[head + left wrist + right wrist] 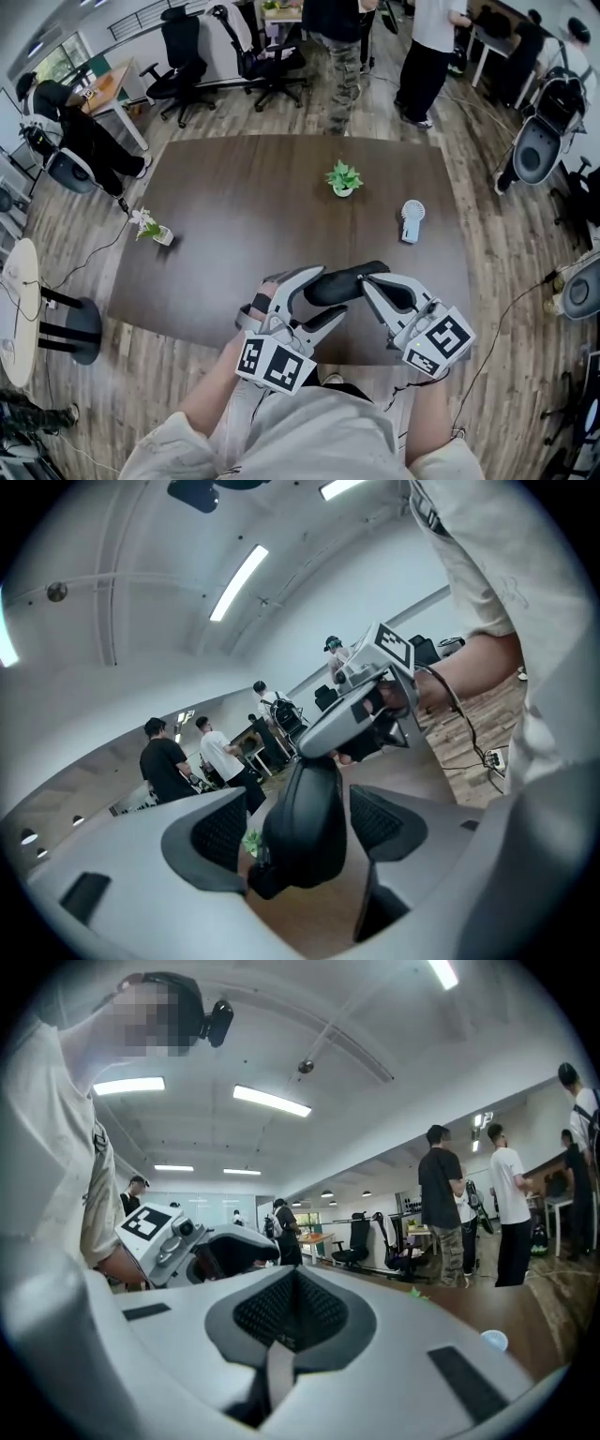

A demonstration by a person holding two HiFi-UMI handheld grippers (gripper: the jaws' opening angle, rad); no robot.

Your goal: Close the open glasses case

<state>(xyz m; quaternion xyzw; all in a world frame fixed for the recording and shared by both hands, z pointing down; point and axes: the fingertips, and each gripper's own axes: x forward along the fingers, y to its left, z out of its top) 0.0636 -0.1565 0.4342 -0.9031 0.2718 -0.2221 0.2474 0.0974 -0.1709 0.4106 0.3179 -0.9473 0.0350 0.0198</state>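
Black and rounded, the glasses case (305, 822) sits clamped between the left gripper's (314, 298) 2 padded jaws. Its long axis runs straight out ahead of them toward the right gripper (293, 1288). That gripper's jaws are pressed together on nothing, tips just beside the case's far end, over the wooden table (244, 216).

The case (342, 284) is black, the worktop (234, 225) dark brown wood-grain. The left hand-held gripper (312, 300) and right hand-held gripper (382, 287) are pale grey, with black-and-white square markers (276, 364). The plant (343, 176) at 12 o'clock is green.

Open office: swivel chairs (178, 66), desks (111, 89), ceiling strip-lights (272, 1101).
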